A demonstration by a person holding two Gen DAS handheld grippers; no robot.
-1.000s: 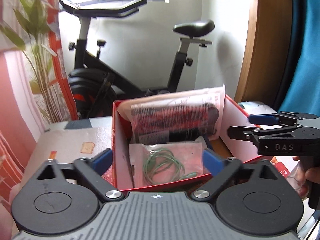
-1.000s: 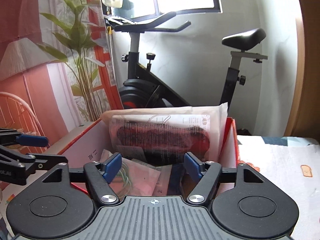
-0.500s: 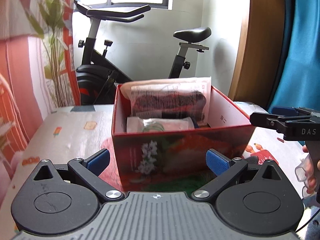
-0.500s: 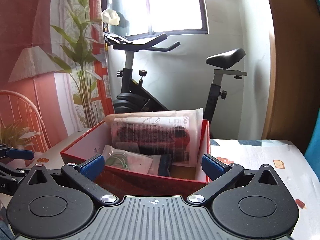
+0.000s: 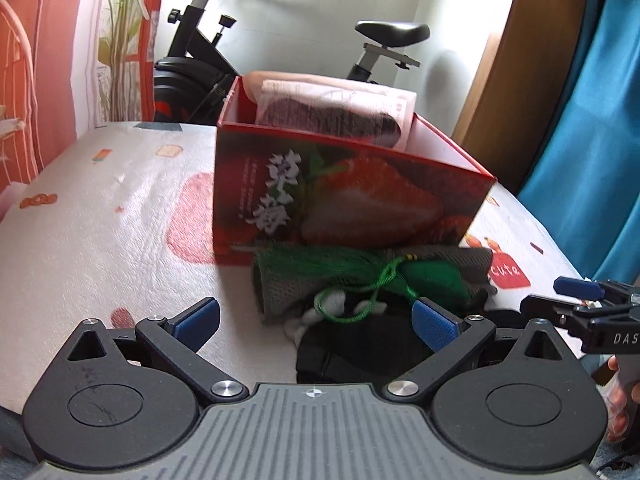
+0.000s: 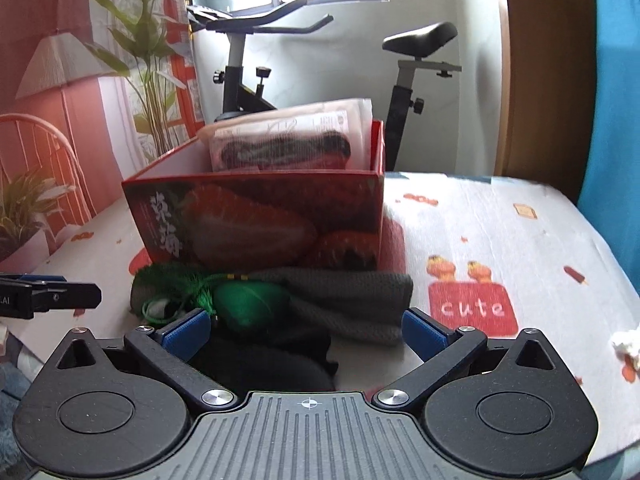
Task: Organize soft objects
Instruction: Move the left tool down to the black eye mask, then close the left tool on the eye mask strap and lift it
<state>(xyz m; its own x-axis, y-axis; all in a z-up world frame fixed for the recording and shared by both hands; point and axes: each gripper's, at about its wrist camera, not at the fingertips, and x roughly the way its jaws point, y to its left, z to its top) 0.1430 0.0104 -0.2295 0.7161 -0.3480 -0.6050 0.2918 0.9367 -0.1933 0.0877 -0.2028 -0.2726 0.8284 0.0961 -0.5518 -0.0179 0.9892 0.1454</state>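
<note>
A red strawberry-print box [image 5: 344, 196] [image 6: 260, 216] stands on the table and holds a plastic-wrapped dark item [image 5: 332, 116] [image 6: 280, 144]. In front of it lies a pile of soft things: a grey knit cloth [image 5: 280, 284] [image 6: 360, 292], a green tasselled pouch [image 5: 432, 280] [image 6: 248, 304] with a green cord [image 5: 360, 300], and a black cloth [image 5: 352, 356] [image 6: 260, 364]. My left gripper [image 5: 316, 322] is open and empty just above the pile. My right gripper [image 6: 306, 330] is open and empty over the black cloth; it also shows in the left wrist view [image 5: 580, 300].
The table has a white cloth [image 6: 500, 248] with red cartoon prints. An exercise bike [image 6: 248, 76] stands behind the table, a plant [image 6: 152, 60] at the back left, and a blue curtain [image 5: 592, 120] on the right. A white crumpled bit [image 6: 626, 342] lies at the right edge.
Both grippers have pulled back and dropped from over the box's open top to in front of it. The soft pile has come into view.
</note>
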